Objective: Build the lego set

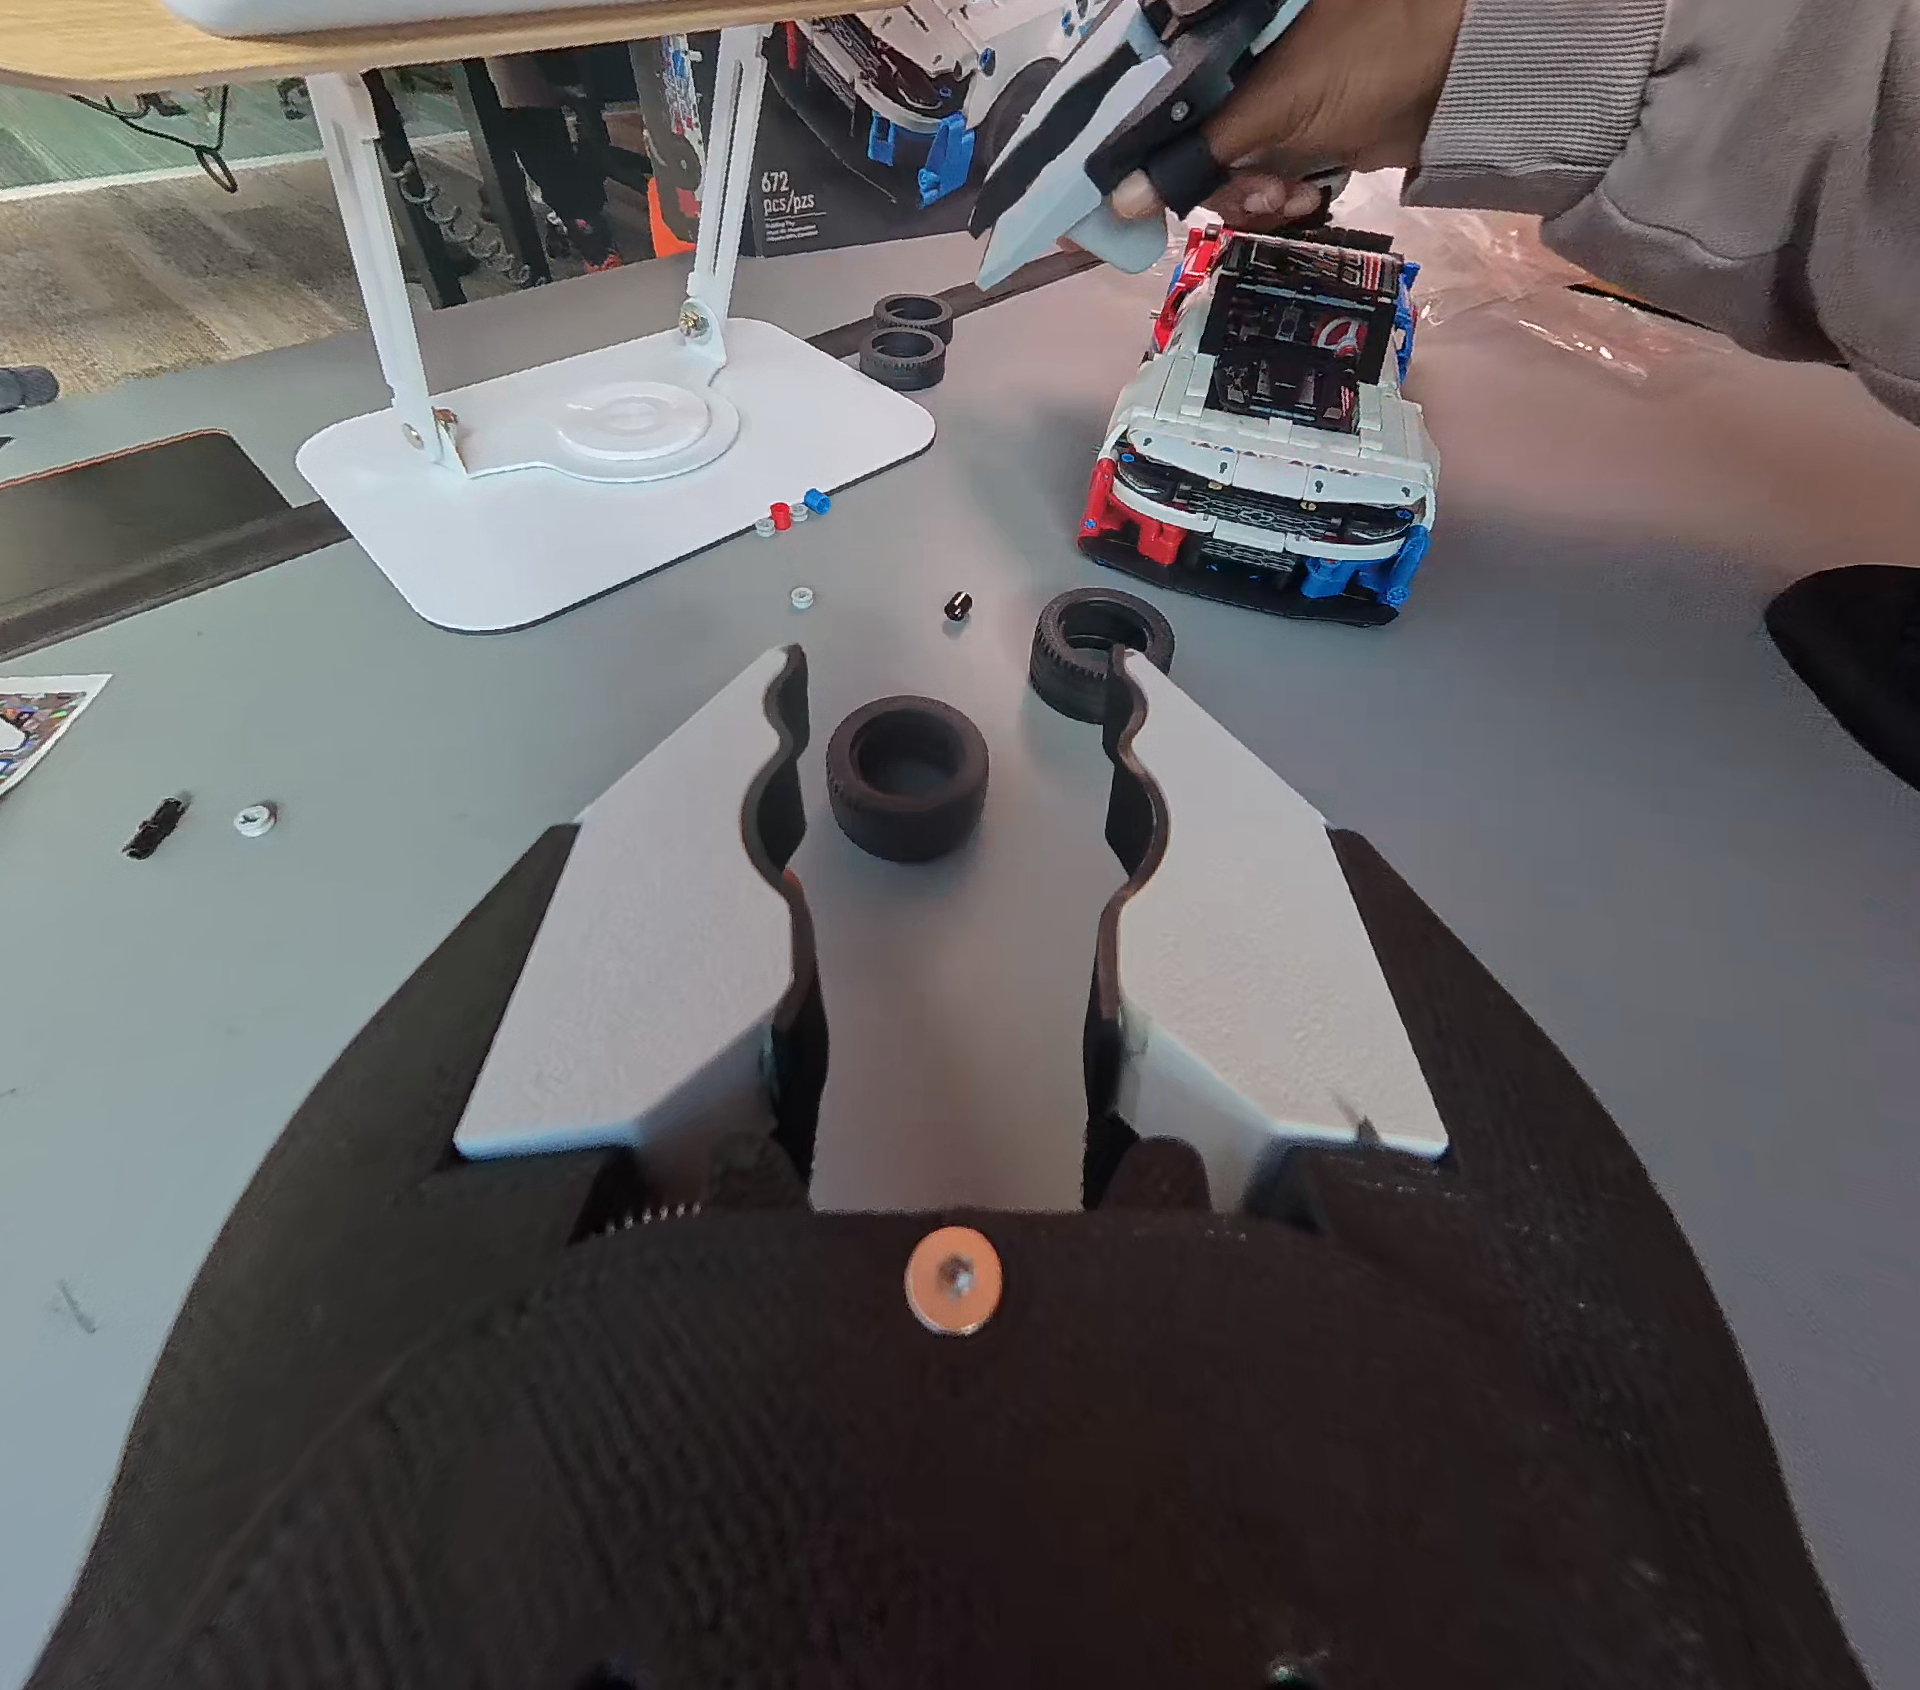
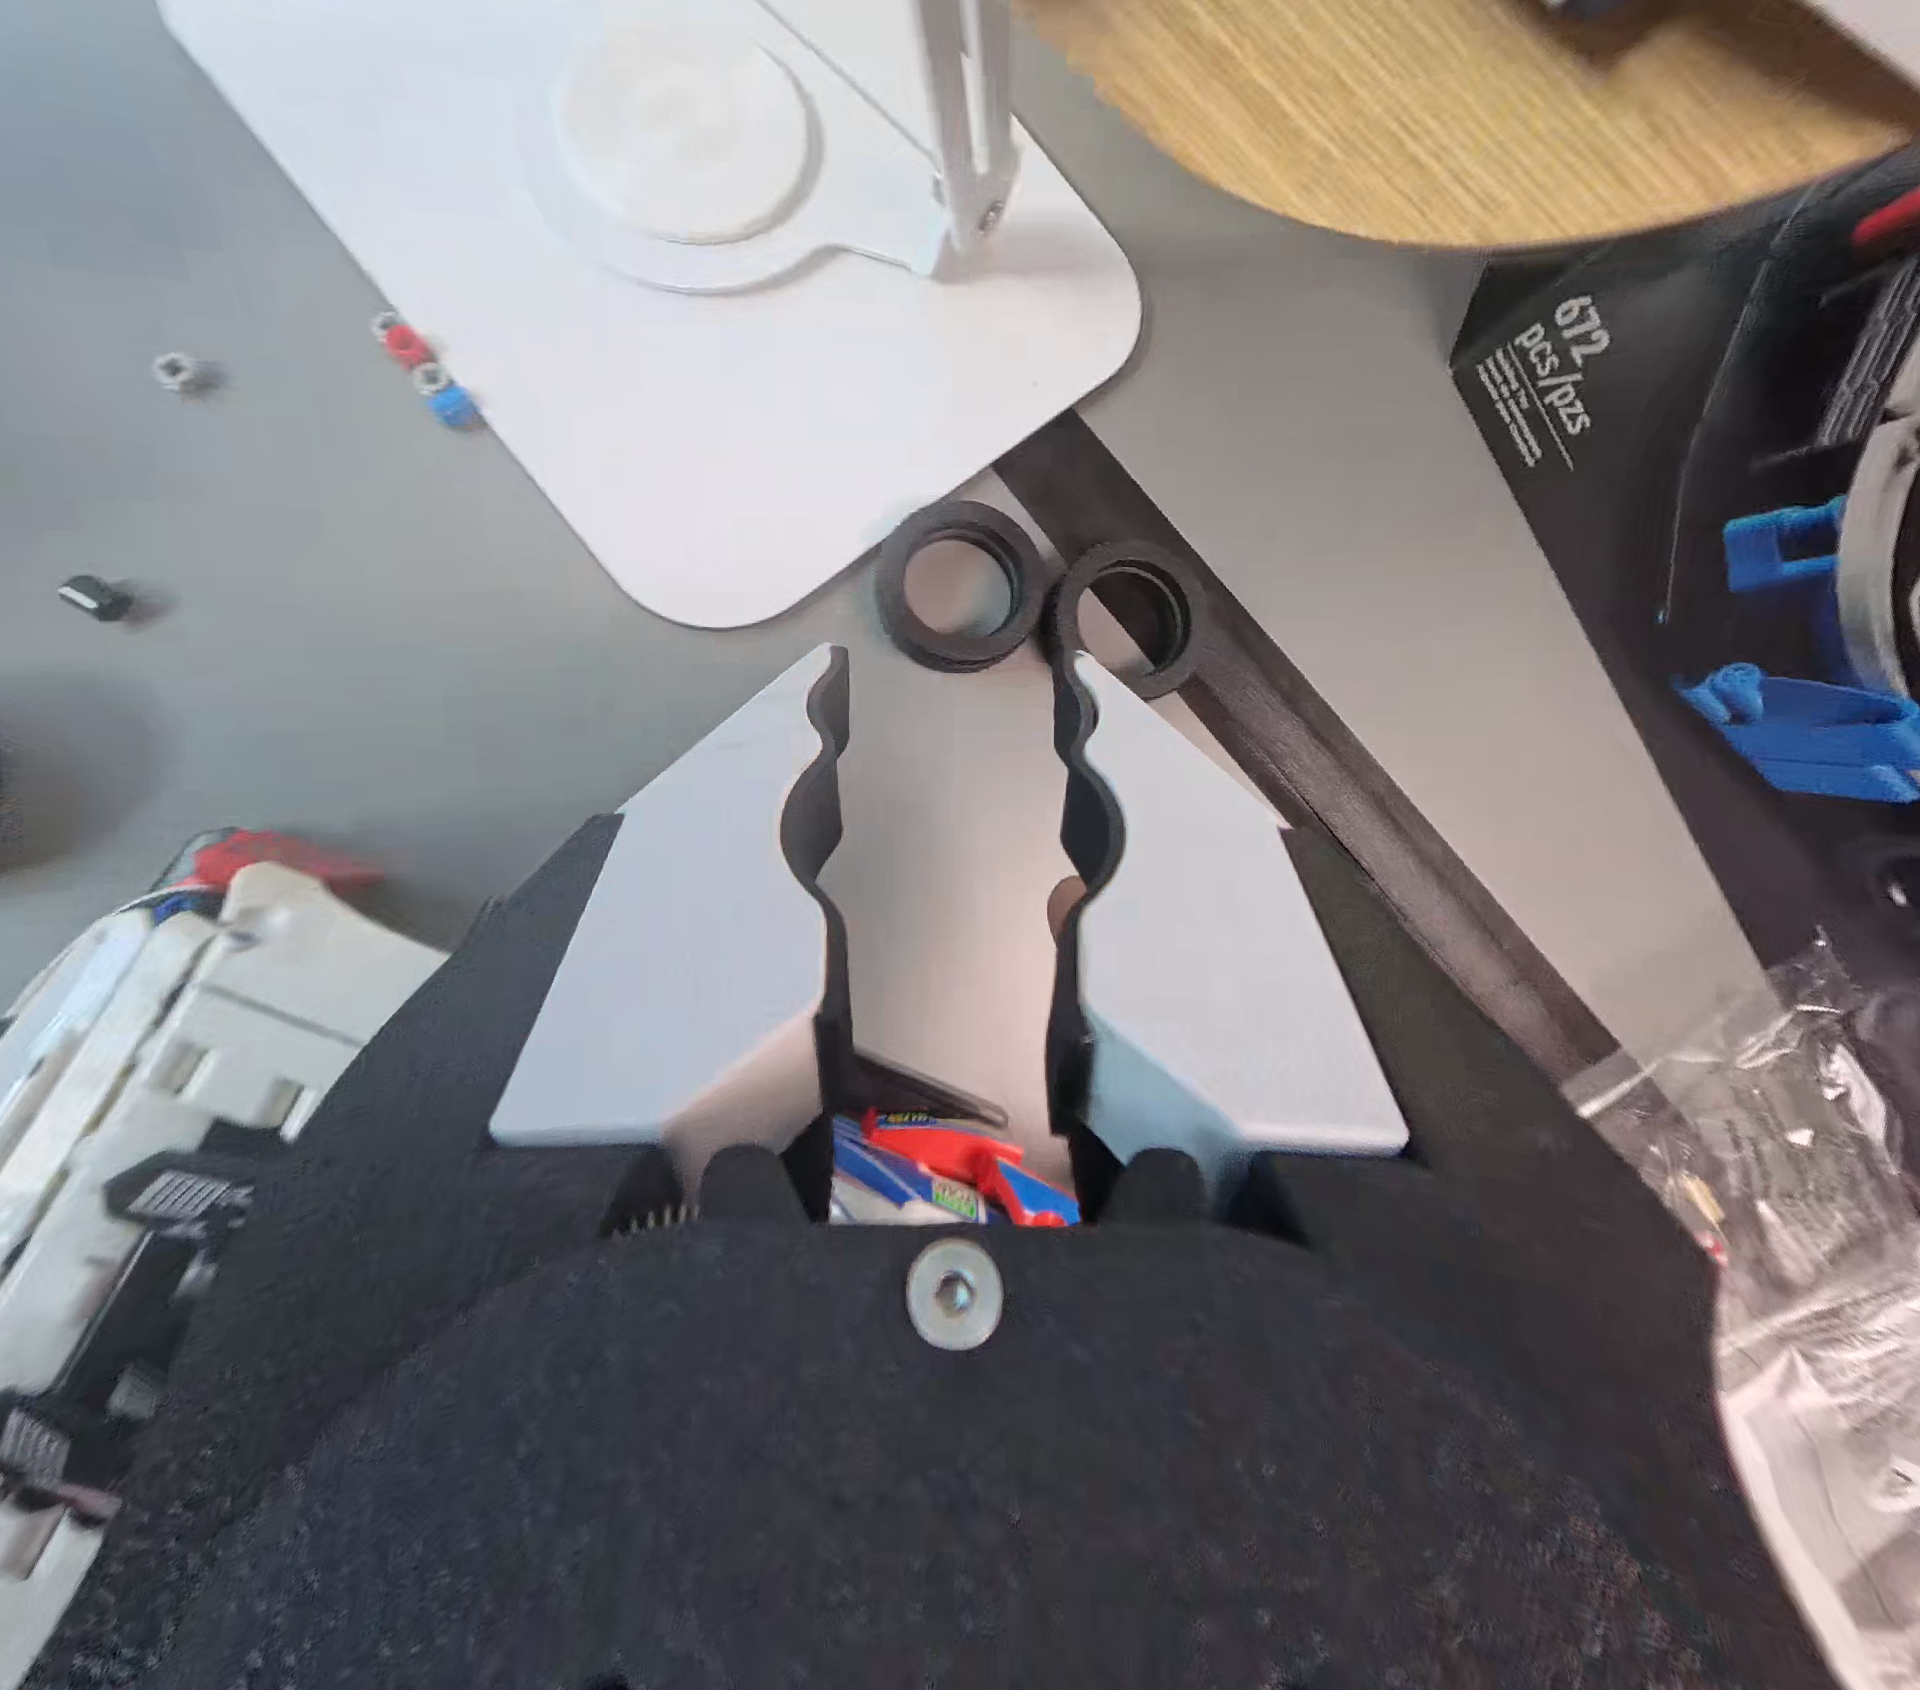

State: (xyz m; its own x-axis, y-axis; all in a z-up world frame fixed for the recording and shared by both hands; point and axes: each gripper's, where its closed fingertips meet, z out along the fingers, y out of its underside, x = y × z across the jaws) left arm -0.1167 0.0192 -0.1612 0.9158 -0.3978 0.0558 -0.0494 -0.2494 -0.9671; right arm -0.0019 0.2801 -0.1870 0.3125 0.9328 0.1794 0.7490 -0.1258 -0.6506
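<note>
two tyres (image 1: 906,778) before car (image 1: 1262,435)

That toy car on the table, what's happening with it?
A person is building the Lego car using a gripper in each hand. The car has no wheels on yet. The left gripper is open over one black tire. The right gripper is open, pointing at two more tires beside the white stand.

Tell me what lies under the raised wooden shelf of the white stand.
Under the raised wooden shelf lies the stand's flat white base plate with a round disc. The shelf's top surface is mostly hidden.
</note>
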